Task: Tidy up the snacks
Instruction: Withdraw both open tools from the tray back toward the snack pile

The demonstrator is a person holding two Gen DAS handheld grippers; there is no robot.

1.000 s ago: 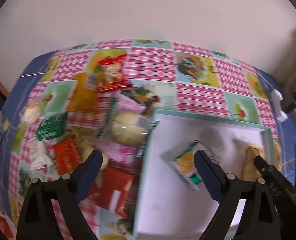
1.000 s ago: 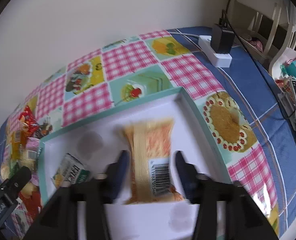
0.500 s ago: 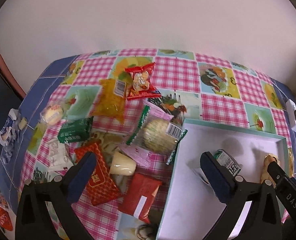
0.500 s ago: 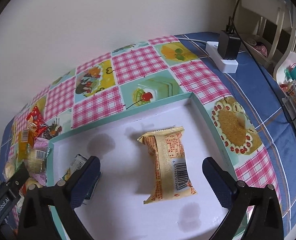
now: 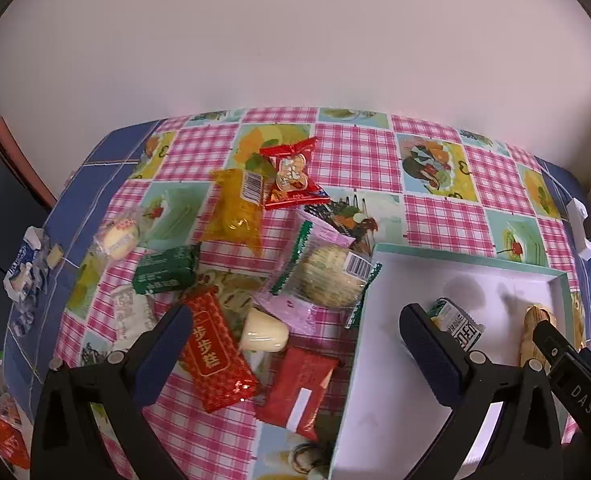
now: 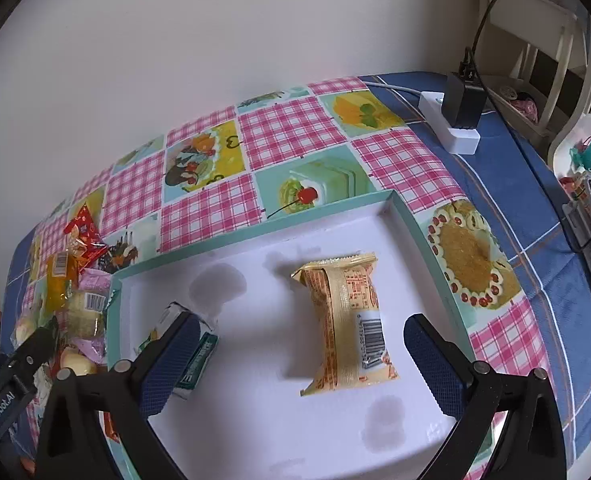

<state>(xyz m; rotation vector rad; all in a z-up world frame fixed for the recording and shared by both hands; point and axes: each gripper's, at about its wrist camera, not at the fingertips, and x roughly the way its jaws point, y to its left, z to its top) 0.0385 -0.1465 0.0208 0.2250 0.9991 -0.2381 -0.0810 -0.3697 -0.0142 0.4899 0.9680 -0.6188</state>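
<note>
Change since earlier frames: both grippers are standing higher and farther back than a second ago; the right gripper [image 6: 297,340], then closed round the yellow snack pack [image 6: 345,322], is now spread wide with the pack lying free.
Left gripper [image 5: 295,332]: jaws are gaping wide, holding nothing, hovering over the border between the snack pile and the tray [image 5: 395,280].
Right gripper: released; its blue pads [image 6: 431,364] are standing well apart on either side of the yellow snack pack without touching it.
Yellow snack pack: lying flat near the middle of the white tray floor, barcode end pointing toward 6 o'clock in the right wrist view.
Green-and-white packet [image 6: 193,346]: lying inside the tray at about 9 o'clock from the yellow pack, partly hidden behind the right gripper's left finger.
Tray: white inside with a teal rim, resting on the checked tablecloth [image 5: 355,152].
Loose snacks: lying in a heap at 9 o'clock from the tray, among them a red long packet [image 5: 215,356], a red candy wrapper [image 5: 291,174], a yellow bag [image 5: 237,208], a dark green packet [image 5: 165,270] and a round cake in clear wrap [image 5: 327,280], the last overlapping the tray's corner.
Power strip [image 6: 453,128]: sitting at 1 o'clock beyond the tray, on the blue cloth.
</note>
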